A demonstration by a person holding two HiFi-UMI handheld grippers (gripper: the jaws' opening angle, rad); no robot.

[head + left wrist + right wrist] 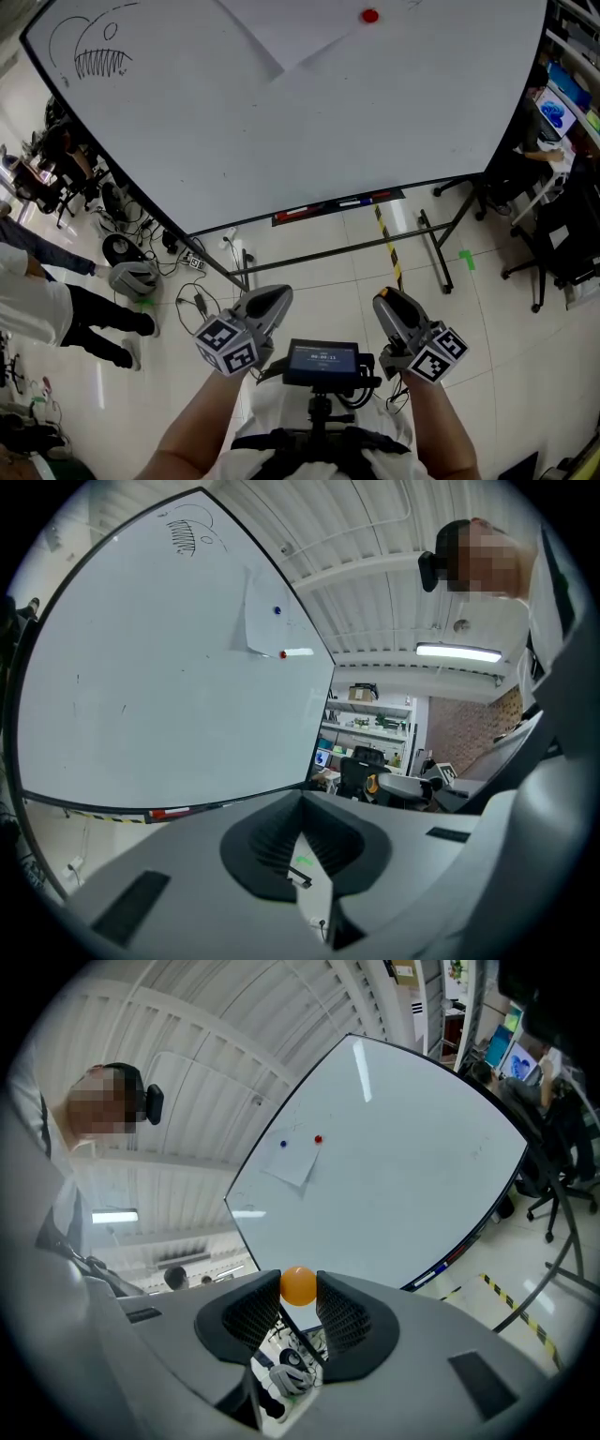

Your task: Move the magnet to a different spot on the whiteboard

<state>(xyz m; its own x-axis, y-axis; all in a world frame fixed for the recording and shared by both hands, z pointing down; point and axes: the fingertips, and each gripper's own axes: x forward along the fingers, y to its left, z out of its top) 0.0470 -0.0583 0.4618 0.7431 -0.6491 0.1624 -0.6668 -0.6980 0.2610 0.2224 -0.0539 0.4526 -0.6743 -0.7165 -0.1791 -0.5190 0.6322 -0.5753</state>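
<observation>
Pinching the orange magnet [299, 1284] in the right gripper [298, 1294], jaws part-open on it; aiming squarely at bare whiteboard [403, 1185] (clear of the paper sheet [292, 1165]) seeming wisest; left gripper [300, 803] closed, empty.

A black-and-yellow tape strip [387, 246] and a green tape mark [467, 259] lie on the floor [506, 328]. Cables [173, 246] tangle toward its left edge, near a standing person [94, 319]. An office chair [558, 246] stands at its right edge.
</observation>
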